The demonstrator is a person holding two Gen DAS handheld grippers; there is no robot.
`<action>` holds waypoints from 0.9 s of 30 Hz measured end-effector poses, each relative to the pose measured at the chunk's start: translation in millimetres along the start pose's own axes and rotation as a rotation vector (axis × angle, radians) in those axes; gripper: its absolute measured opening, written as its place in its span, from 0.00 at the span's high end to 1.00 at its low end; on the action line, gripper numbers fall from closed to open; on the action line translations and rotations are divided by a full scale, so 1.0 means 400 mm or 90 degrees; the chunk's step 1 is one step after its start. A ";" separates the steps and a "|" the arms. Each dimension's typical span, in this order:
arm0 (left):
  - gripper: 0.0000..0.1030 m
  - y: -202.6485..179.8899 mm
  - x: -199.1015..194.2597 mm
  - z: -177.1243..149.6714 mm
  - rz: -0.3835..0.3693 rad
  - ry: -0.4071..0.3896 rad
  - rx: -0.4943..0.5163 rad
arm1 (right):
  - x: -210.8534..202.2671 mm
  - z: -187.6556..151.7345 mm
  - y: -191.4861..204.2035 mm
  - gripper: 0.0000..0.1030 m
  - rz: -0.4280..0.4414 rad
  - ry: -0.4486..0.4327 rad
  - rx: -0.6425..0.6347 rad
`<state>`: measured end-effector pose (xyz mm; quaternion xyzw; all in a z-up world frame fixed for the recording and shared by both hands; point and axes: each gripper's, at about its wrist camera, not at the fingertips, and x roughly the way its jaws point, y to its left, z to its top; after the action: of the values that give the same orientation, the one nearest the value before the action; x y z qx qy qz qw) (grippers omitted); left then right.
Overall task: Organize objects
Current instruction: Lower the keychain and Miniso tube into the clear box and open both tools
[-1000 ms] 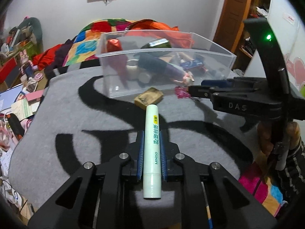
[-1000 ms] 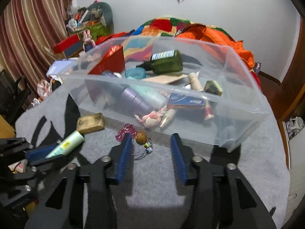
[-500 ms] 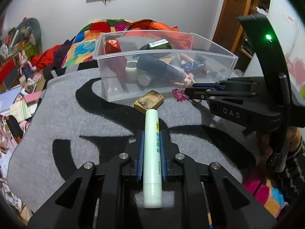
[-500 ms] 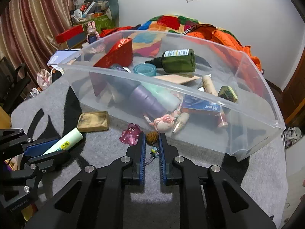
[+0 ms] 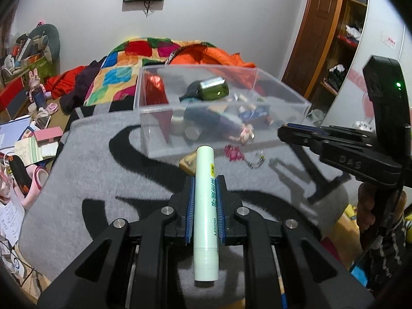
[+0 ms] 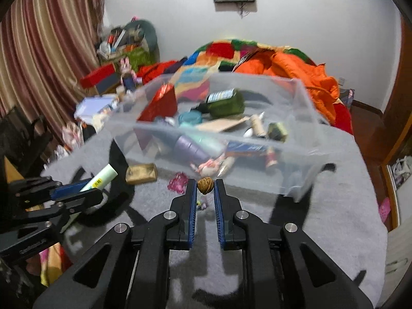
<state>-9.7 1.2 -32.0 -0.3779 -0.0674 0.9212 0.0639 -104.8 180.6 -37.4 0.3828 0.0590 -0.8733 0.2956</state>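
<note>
At lower centre, the left gripper (image 5: pixel 204 200) clamps a pale green cosmetic tube (image 5: pixel 206 213); the right gripper (image 6: pixel 205 193) pinches a brown walnut-like charm (image 6: pixel 205 185), both aimed at the clear plastic bin (image 6: pixel 296 154) for deposit.

Your way over the bin (image 6: pixel 296 152) top stands open; its near wall blocks you, soap (image 6: pixel 141 173) and charm (image 6: pixel 177 183) before it.

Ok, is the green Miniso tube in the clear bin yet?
Not yet. The green tube is clamped in the left gripper, short of the clear bin; its cap points toward the bin.
</note>
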 end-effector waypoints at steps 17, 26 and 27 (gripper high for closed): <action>0.86 -0.045 -0.021 0.161 -0.031 -0.075 0.017 | -0.089 0.077 0.005 0.88 0.002 -0.083 -0.004; 0.86 -0.037 0.050 0.225 -0.040 -0.052 0.014 | -0.064 0.129 -0.011 0.88 -0.014 -0.101 -0.001; 0.86 -0.037 0.059 0.231 -0.040 -0.048 0.014 | -0.059 0.136 -0.016 0.88 -0.015 -0.102 0.001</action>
<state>-90.5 12.8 19.2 -0.3402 -0.0713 0.9329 0.0947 -130.1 179.1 16.5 0.3114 0.0391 -0.9045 0.2887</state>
